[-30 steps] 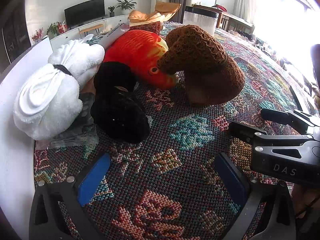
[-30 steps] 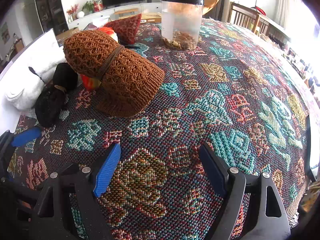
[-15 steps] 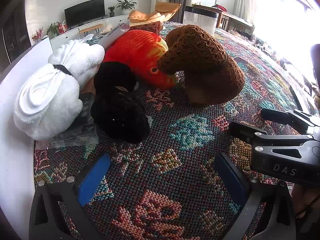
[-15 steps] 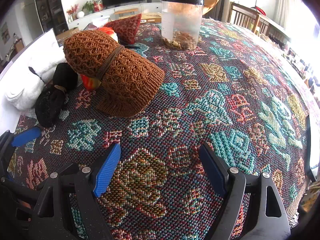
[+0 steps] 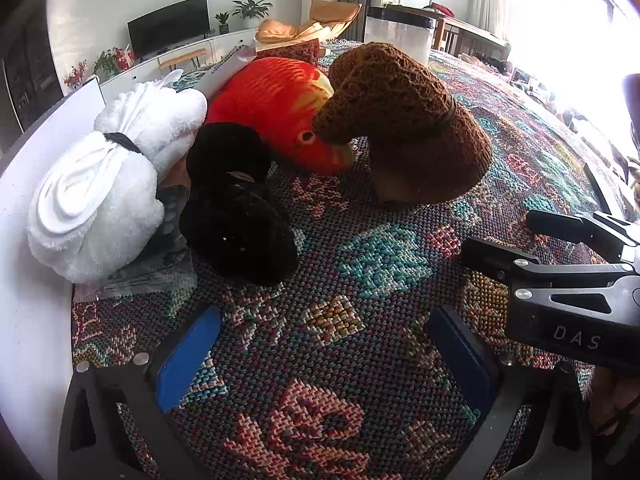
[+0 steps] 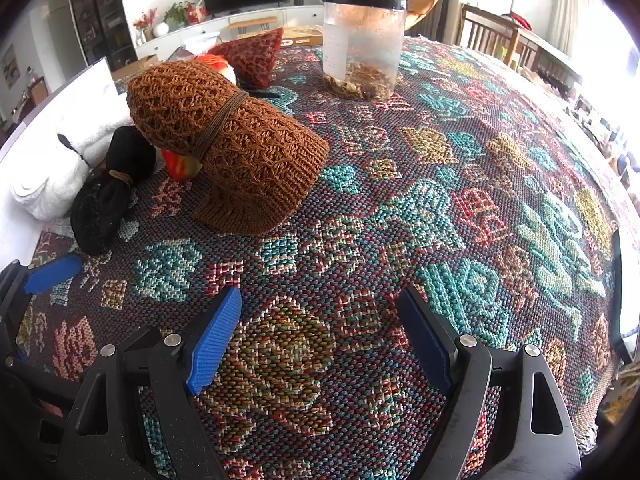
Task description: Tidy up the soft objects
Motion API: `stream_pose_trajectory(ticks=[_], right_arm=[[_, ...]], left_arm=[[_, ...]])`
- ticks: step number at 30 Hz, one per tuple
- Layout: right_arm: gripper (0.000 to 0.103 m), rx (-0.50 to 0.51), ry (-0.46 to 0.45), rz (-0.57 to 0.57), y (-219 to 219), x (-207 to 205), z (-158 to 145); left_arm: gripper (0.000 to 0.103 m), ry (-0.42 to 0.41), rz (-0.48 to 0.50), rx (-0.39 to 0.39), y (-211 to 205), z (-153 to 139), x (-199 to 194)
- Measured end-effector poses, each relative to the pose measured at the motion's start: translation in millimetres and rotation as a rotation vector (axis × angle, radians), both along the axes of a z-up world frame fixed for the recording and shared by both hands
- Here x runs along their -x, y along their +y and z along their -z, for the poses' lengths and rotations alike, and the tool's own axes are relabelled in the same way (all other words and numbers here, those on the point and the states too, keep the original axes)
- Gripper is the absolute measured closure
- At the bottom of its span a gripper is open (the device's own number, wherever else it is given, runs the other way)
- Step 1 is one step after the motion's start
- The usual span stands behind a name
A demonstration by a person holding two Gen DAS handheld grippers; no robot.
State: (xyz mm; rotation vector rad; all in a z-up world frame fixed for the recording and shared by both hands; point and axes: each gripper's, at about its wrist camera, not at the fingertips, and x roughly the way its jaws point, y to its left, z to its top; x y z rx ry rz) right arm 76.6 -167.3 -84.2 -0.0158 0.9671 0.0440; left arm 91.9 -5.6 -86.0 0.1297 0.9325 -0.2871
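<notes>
Several soft bundles lie together on the patterned cloth. A white towel roll point(image 5: 100, 196) tied with a black band sits far left. A black bundle point(image 5: 236, 204) lies beside it. An orange-red plush point(image 5: 276, 108) lies behind. A brown knitted bundle point(image 5: 408, 128) tied with cord leans on the plush; it also shows in the right wrist view point(image 6: 224, 140). My left gripper point(image 5: 324, 344) is open and empty, short of the black bundle. My right gripper point(image 6: 320, 332) is open and empty, short of the brown bundle; it shows at the right in the left wrist view point(image 5: 560, 264).
A clear jar point(image 6: 362, 44) with a black lid stands at the back. A red knitted cushion point(image 6: 252, 56) lies behind the bundles. A white board point(image 5: 24, 280) borders the left side. The patterned cloth point(image 6: 480, 184) stretches right to the table edge.
</notes>
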Motion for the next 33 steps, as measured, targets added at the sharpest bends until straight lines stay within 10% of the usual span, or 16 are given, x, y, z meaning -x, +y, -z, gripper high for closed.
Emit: stream_pose_trajectory(ticks=[11, 23, 29, 33], right_arm=[[0.020, -0.100, -0.039, -0.011, -13, 4, -9], [0.020, -0.041, -0.324, -0.036, -13, 33, -53], [0.020, 0.215, -0.172, -0.347, 31, -26, -35], [0.027, 0.132, -0.062, -0.400, 24, -58, -20]], left_arm=[[0.000, -0.001, -0.002, -0.002, -5, 1, 1], [0.000, -0.002, -0.002, -0.001, -5, 1, 1], [0.000, -0.002, -0.002, -0.001, -5, 1, 1], [0.000, -0.002, -0.002, 0.000, -4, 1, 1]])
